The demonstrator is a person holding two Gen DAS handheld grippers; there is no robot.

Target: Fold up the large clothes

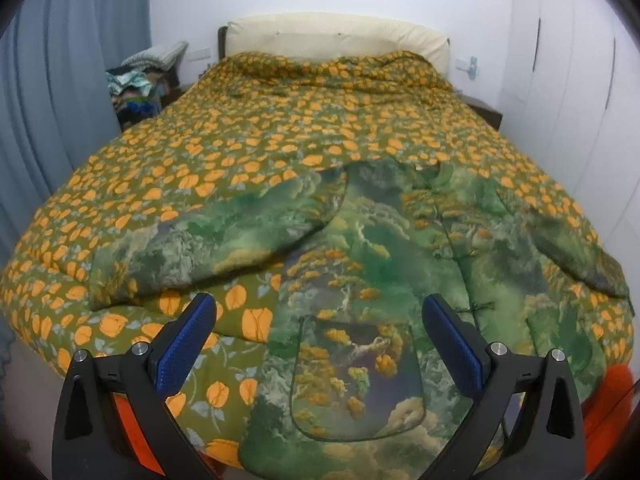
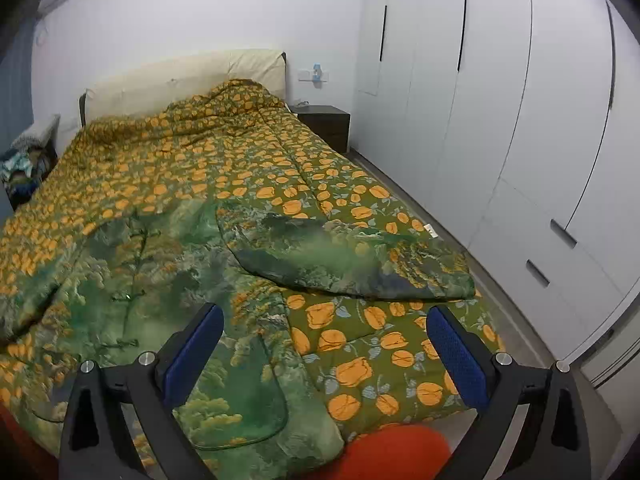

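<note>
A large green padded jacket (image 1: 384,248) with a tree print lies spread flat, front up, on the bed's orange-flowered quilt (image 1: 200,160). Its sleeves stretch out to both sides: one sleeve (image 1: 208,236) at the left, the other sleeve (image 2: 352,260) at the right. My left gripper (image 1: 318,312) is open and empty above the jacket's lower left hem and pocket. My right gripper (image 2: 324,320) is open and empty above the jacket's lower right edge (image 2: 256,380), by the quilt (image 2: 380,352).
A cream headboard (image 1: 336,36) stands at the far end. A pile of clothes (image 1: 140,84) sits at the bed's far left by blue curtains (image 1: 60,100). A dark nightstand (image 2: 324,120) and white wardrobes (image 2: 520,120) line the right. Something orange-red (image 2: 392,456) is below the bed's foot.
</note>
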